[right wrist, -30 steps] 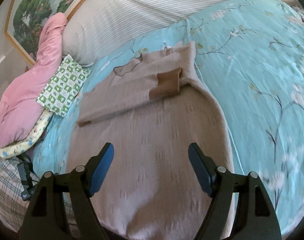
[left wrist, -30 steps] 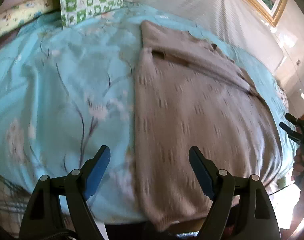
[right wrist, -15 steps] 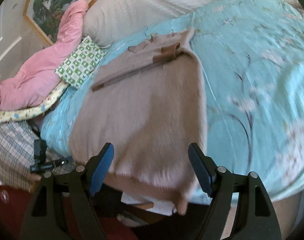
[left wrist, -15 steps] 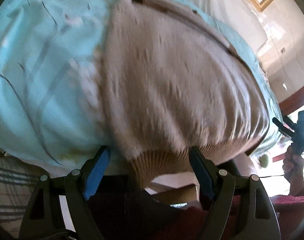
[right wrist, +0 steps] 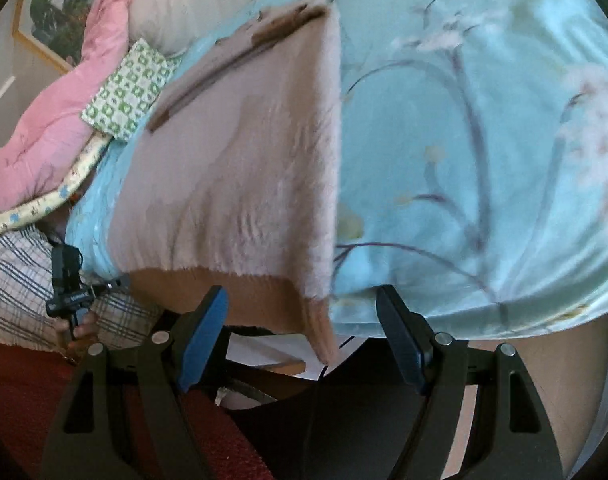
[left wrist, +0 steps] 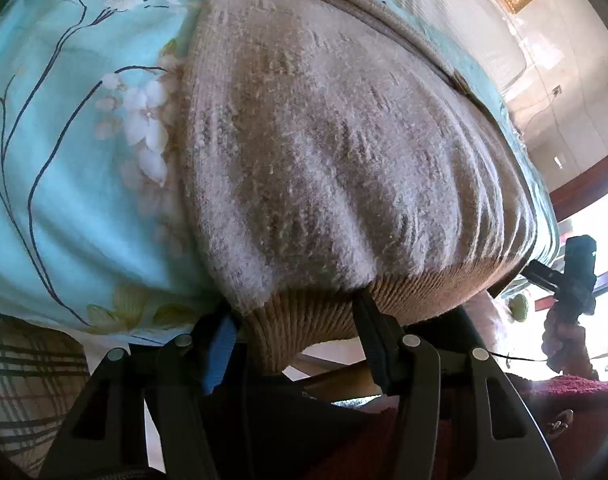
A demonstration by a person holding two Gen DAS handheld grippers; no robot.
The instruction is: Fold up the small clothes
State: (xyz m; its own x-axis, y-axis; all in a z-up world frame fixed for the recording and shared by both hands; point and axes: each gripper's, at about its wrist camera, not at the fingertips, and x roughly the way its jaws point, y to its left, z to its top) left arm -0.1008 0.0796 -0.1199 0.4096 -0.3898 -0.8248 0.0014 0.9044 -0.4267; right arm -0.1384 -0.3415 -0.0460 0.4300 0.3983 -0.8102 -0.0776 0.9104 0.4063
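A beige knit sweater [left wrist: 335, 152] lies flat on the light blue floral bedspread [left wrist: 64, 160], its ribbed hem [left wrist: 304, 320] hanging over the bed's front edge. My left gripper [left wrist: 292, 332] is at the hem's left corner, jaws partly closed with the ribbing between them. In the right wrist view the sweater [right wrist: 240, 168] shows with its hem's right corner [right wrist: 315, 332] hanging between the wide-open jaws of my right gripper [right wrist: 300, 336]. Folded sleeves lie across the sweater's far end.
A pink quilt [right wrist: 44, 128], a green patterned pillow [right wrist: 128, 88] and a white striped pillow [right wrist: 208, 4] lie at the bed's head. A plaid sheet [right wrist: 20, 288] hangs at the bed's side. Red floor [right wrist: 24, 400] lies below. Each gripper shows in the other's view.
Both grippers have dropped from above the sweater to the bed's front edge at the hem. The left jaws have narrowed around the hem corner. The right jaws stay wide open.
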